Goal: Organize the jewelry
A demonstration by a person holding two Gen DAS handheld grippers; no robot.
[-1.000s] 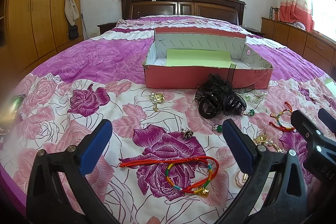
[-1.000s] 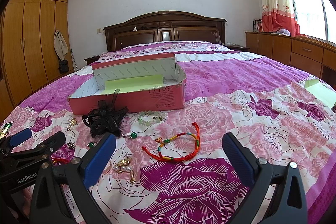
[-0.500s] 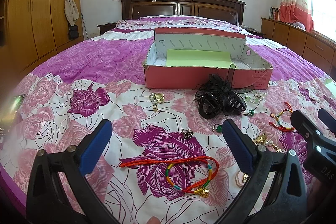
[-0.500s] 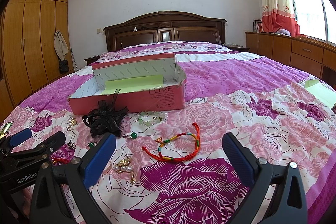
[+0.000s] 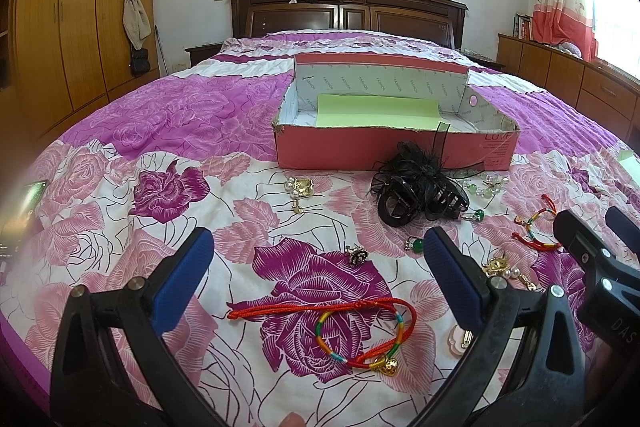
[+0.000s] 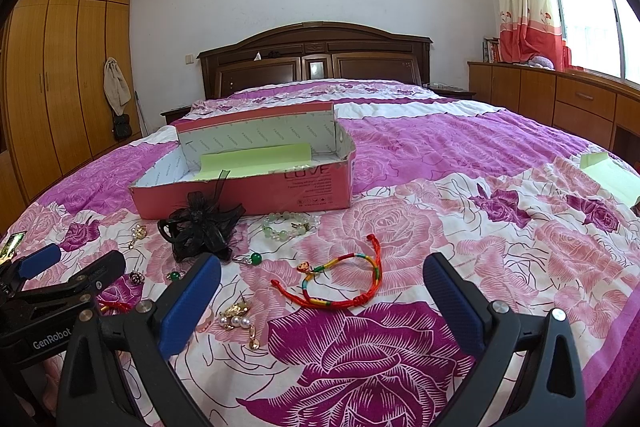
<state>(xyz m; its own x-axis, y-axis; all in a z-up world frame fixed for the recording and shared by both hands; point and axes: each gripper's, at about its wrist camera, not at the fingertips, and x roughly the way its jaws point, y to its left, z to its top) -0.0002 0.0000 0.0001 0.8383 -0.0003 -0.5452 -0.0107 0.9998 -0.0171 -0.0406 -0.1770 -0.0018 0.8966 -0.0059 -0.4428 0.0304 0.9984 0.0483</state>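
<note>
Both claws hang spread wide over the bed: the left claw (image 5: 320, 287) frames a red cord bracelet (image 5: 352, 331), the right claw (image 6: 322, 301) another bracelet (image 6: 340, 283) lying just ahead.

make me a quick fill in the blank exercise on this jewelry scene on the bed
1. The pink box holds a sheet of ____ paper.
2. The hair claw lying against the box's front is ____ in colour.
3. Both tongs, left and right, are ____ and hold nothing.
4. The red cord bracelet before the left tongs carries a ____ charm.

Missing words: green; black; open; gold
</note>
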